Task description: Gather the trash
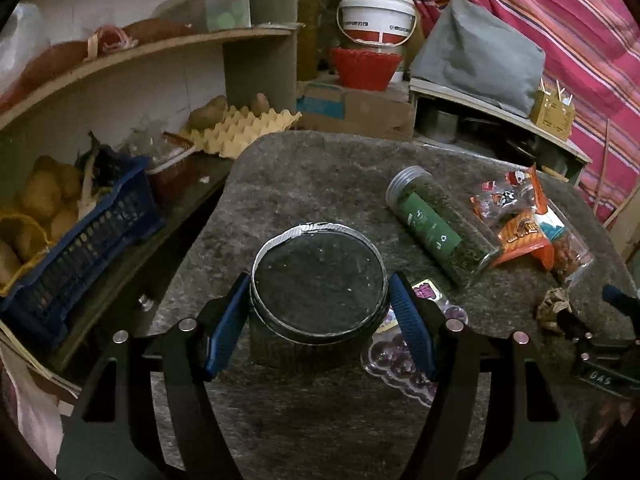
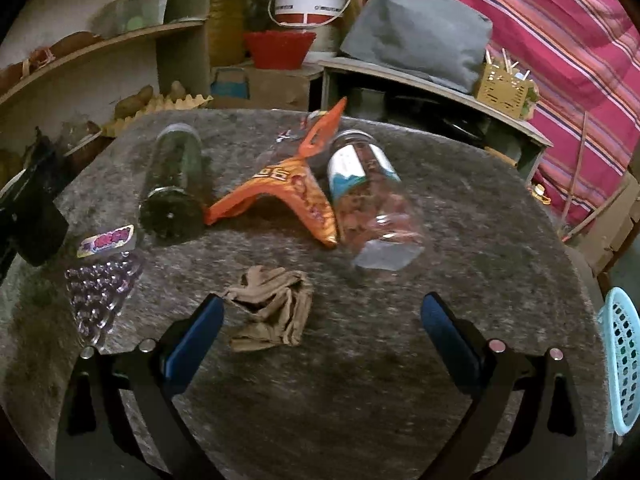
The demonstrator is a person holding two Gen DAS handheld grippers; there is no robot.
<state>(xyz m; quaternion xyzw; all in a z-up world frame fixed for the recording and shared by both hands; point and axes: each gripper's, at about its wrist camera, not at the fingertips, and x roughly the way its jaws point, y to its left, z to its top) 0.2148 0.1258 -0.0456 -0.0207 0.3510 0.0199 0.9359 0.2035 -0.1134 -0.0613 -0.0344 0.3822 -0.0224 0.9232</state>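
Left wrist view shows the left gripper (image 1: 320,312) with its ribbed blue fingers (image 1: 228,328) clamped on either side of a round dark jar (image 1: 320,300), whose flat lid has a thin metal-looking rim; the jar sits upright at the centre of the frame; beneath it spreads the counter (image 1: 320,168), a rounded slab with a mottled grey, felt-like surface; at 2 o'clock from the jar lies a clear cylindrical bottle (image 1: 440,220) on its side, with a grey screw cap, a green label and dark green flakes inside; beyond it, at 3 o'clock, sit crinkled orange snack wrappers (image 1: 516,224); a clear blister tray (image 1: 400,360) of purple domes peeks out at 4 o'clock, just beside the right-hand finger; at 9 o'clock a blue slotted plastic basket (image 1: 80,248) holds potatoes; a pulp egg tray (image 1: 240,128) lies at 11 o'clock

Right wrist view shows the right gripper (image 2: 320,340) with fingers (image 2: 196,340) spread wide and nothing between the pads; a crumpled brown paper wad (image 2: 272,312), creased and roughly square, lies on the counter just inside the left-hand finger, at 10 o'clock from the gripper's middle; at 12 o'clock a folded orange wrapper (image 2: 292,196) stands tent-like; just beside it, at 1 o'clock, a clear plastic jar (image 2: 368,200) lies on its side with reddish-brown pieces inside; a pale blue perforated basket (image 2: 620,360) shows at 3 o'clock, off the counter's edge
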